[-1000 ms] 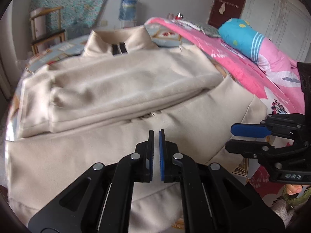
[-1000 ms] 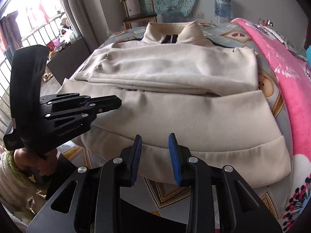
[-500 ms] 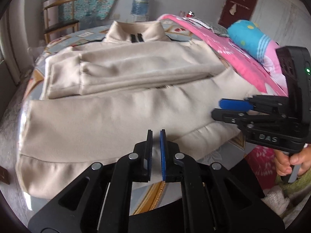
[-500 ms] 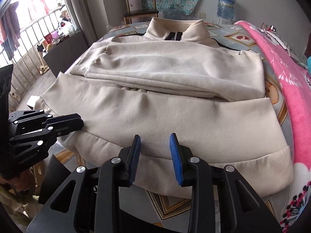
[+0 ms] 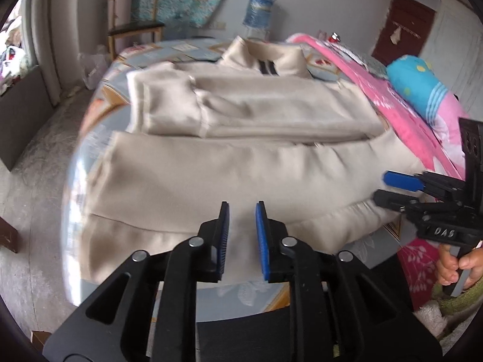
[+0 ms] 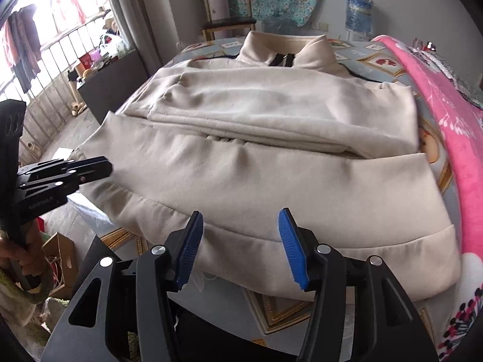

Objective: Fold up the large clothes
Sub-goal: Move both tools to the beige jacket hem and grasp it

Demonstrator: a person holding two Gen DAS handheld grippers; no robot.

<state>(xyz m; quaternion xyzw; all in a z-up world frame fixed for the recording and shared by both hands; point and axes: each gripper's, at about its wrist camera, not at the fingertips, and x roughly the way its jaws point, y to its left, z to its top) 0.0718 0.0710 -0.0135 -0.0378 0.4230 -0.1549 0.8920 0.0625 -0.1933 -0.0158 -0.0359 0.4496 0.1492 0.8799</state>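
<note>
Jacket [image 6: 271, 163], beige, lies flat on the bed [image 6: 434, 163], collar [image 6: 286, 49] at 12 o'clock, hem [image 6: 302, 259] at 6 nearest me. Both sleeves are folded across the chest in a stacked band; zipper shows dark at the collar opening. The lower body panel is spread out smooth, its bottom edge running along the bed edge.

My left tool [image 5: 242, 235] sits over the hem, left of centre. Jaws opening, narrow gap, nothing between the pads, cloth only seen behind them. Not gripping.

My right tool [image 6: 240, 247] sits over the hem, right of centre. Jaws opening, wider gap than the left, nothing pinched. Hem band visible through the gap, pads clear of it as far as I can tell.

From the left wrist view the right tool shows at 3 o'clock, side-on, my hand [image 5: 455, 264] round its handle. From the right wrist view the left tool shows at 9 o'clock, tips just beside the jacket's left edge.

Pink blanket [image 6: 446, 111] runs along the bed from 1 to 4 o'clock, touching the jacket's right side near the hem. Blue pillow [image 5: 419, 87] on it at 2. Chair [image 6: 229, 9] and water bottle [image 6: 357, 15] against the wall at 12. Left wrist frame is motion-blurred.
</note>
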